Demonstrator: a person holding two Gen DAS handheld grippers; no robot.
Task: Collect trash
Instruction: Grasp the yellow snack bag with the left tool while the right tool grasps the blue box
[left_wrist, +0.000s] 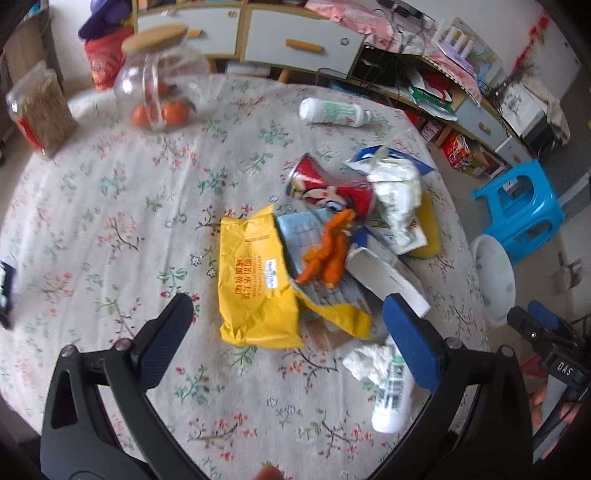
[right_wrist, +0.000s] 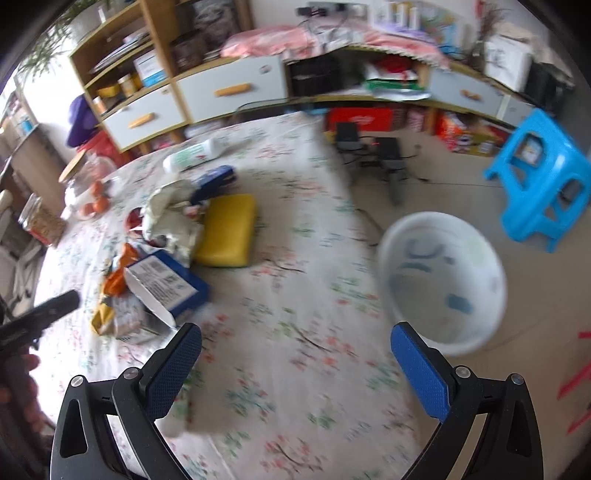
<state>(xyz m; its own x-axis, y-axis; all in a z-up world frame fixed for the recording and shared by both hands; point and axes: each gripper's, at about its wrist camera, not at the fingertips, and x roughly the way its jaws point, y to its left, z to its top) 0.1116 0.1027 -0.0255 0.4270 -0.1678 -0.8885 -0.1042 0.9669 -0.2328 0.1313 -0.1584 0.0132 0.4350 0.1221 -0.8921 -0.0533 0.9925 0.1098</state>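
Both your grippers hang wide open and empty over the table.
Left view: your left gripper (left_wrist: 288, 332) frames the yellow bag (left_wrist: 255, 280) at the trash heap's near edge. Right view: your right gripper (right_wrist: 295, 362) is over bare tablecloth (right_wrist: 295, 295), heap far left, white basin (right_wrist: 443, 280) on the right.

Round surface (left_wrist: 110, 221) under floral cloth. Wooden shelving with grey drawers (right_wrist: 229, 92) at 12 o'clock. Blue plastic stool (right_wrist: 543, 173) at 2 o'clock on pale tiled floor (right_wrist: 443, 192). Daylight at 9 o'clock.
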